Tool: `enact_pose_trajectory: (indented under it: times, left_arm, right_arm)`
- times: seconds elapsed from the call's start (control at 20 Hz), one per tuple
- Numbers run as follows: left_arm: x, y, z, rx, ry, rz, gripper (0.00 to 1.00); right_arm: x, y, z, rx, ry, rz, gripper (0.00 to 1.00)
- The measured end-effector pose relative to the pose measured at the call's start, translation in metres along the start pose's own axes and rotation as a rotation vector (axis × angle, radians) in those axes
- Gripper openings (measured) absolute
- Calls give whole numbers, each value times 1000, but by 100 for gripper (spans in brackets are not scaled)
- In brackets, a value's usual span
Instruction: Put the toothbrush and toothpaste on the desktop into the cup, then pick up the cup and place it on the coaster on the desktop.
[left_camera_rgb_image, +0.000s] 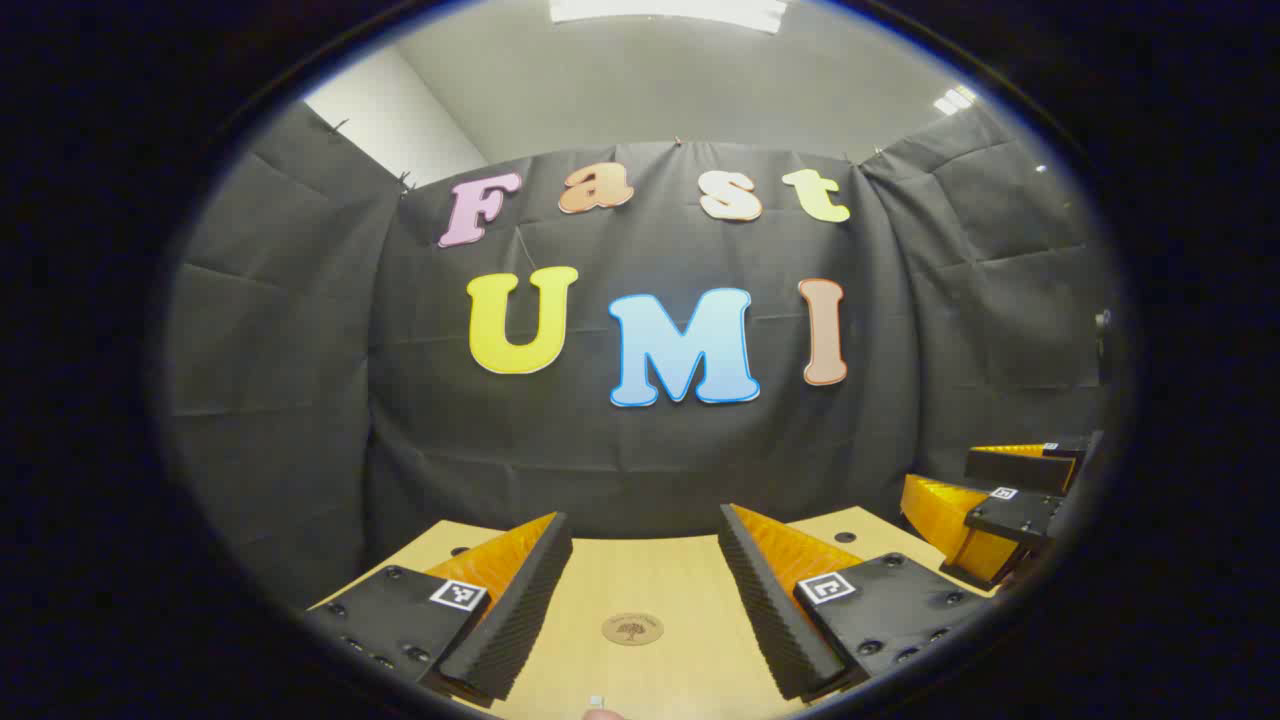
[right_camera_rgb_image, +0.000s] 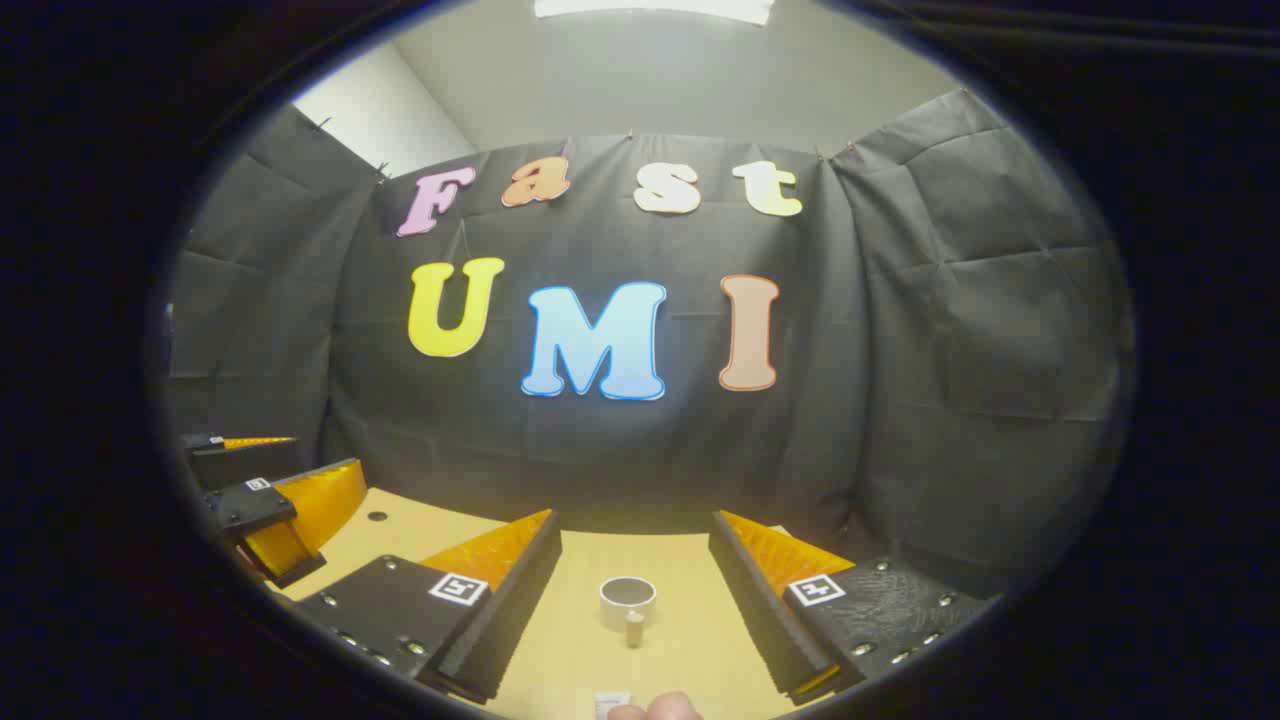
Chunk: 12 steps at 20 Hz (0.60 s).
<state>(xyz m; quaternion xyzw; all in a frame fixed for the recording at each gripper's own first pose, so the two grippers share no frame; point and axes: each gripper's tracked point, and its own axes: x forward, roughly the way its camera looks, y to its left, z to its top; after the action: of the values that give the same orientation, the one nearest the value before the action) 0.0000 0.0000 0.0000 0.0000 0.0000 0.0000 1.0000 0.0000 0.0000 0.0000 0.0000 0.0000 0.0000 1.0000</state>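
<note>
Tongs (right_camera_rgb_image: 635, 590) apart, toothpaste (right_camera_rgb_image: 655, 708) cropped

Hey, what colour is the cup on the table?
The cup looks white or pale grey, with a darker inside; the right gripper view shows it best.

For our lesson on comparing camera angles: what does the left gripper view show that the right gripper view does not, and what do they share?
Left gripper view alone: a round brown coaster lying between the left claw and its open fingers. Right gripper view alone: a small white cylindrical cup standing between the open fingers of the right claw. Shared: the light wooden desktop, the black cloth wall, and each view catches the other claw at its edge.
</note>
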Motion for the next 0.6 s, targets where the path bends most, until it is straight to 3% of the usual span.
enact_pose_trajectory:
  times: [0.6]
  left_arm:
    - [10, 13, -6, 20, 10, 7, 97]
  right_arm:
    - [9, 17, -2, -14, 0, 19, 93]
